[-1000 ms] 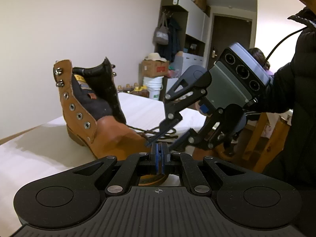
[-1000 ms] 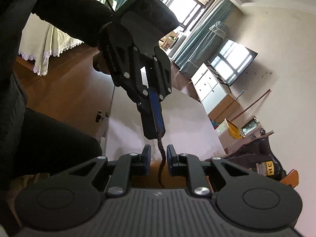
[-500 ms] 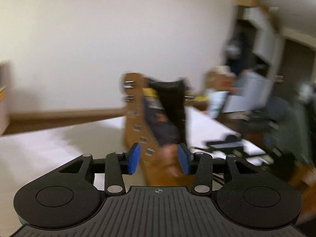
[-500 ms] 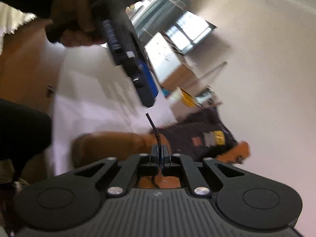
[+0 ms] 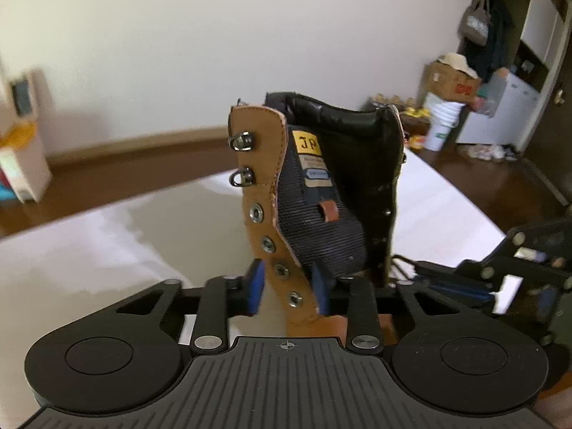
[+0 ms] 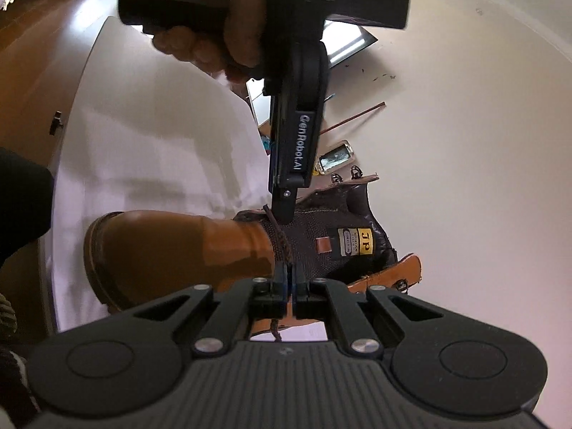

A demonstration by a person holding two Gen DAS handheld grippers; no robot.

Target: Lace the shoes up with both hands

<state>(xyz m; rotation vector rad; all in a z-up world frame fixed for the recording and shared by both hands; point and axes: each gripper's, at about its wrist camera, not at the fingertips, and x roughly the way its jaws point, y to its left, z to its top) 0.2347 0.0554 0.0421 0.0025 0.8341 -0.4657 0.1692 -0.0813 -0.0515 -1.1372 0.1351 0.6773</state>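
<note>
So on my end the tan leather lace-up boot with the black padded collar (image 5: pixel 314 193) is standing upright on the white tabletop (image 5: pixel 89 250), roughly mid-table and well in from the far edge where the brown floor starts. My left gripper (image 5: pixel 286 287) has its blue-padded fingers (image 5: pixel 255 286) either side of the boot's tan eyelet flap (image 5: pixel 271 214), down around the lowest metal eyelets, and the jaws are closing on it. There's a visible gap on the left pad's side, so I wouldn't say it's pinched yet. The dark ribbed tongue with the yellow JP label (image 5: pixel 310 144) sits just right of that flap, and the two hook-style lace loops are up at the top of it. From the right wrist view my right gripper (image 6: pixel 290 279) is clamped tight on the dark brown braided shoelace (image 6: pixel 280 241), which runs out of the jaws across the base of the tongue up toward the tip of the left gripper, and a short tail hangs out behind the fingers. A hand (image 6: pixel 211 46) is wrapped round the left gripper's black handle near the top of that view. The boot's toe (image 6: pixel 150 250) points toward the near side of the table there.
</note>
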